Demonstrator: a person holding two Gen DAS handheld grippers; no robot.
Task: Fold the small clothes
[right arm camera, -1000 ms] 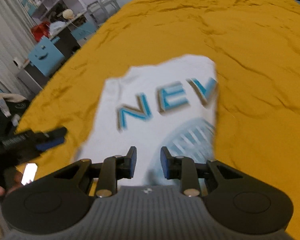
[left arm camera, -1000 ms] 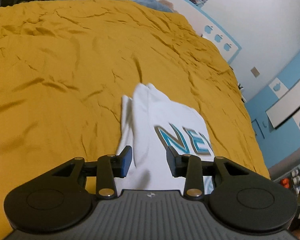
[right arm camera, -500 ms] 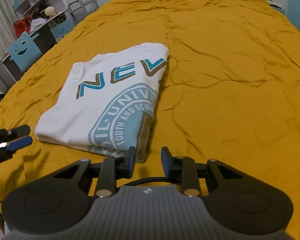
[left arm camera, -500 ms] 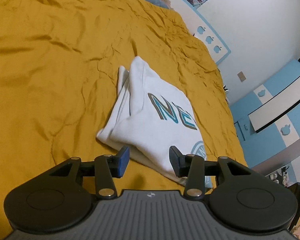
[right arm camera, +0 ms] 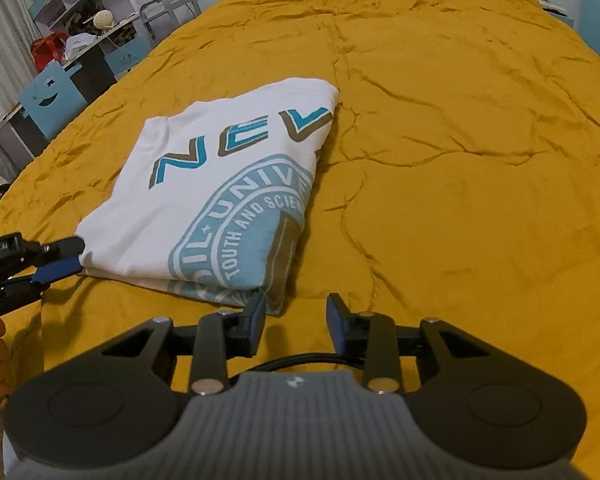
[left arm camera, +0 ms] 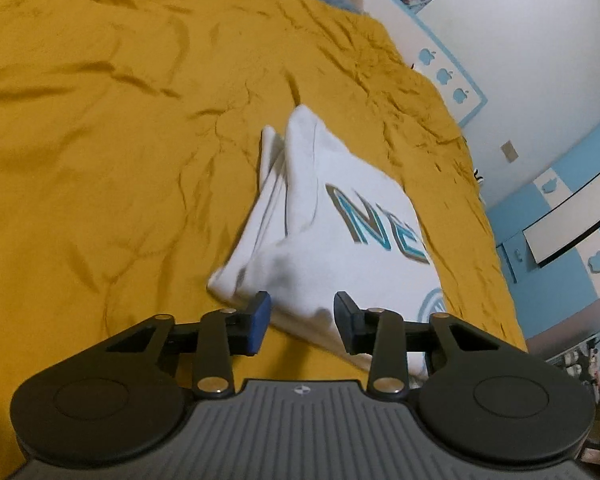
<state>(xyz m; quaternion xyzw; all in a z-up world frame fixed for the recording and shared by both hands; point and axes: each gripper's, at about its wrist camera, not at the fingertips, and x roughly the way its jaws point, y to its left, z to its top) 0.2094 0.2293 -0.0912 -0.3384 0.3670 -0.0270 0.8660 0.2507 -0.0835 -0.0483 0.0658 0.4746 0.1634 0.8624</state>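
The folded white tee (right arm camera: 204,200) sat on the mustard bedspread (right arm camera: 460,160), left of center in the right wrist view, its print facing up. The right gripper (right arm camera: 296,320) hung at the bottom of the frame by the tee's near corner, jaws opening with only bedspread between them, one pad just beside the fabric. The left gripper (right arm camera: 60,258) came in from the left edge at the tee's other near corner. In its own view the left gripper (left arm camera: 302,322) had its jaws closing, apart around the tee's (left arm camera: 340,240) edge, not pinching it.
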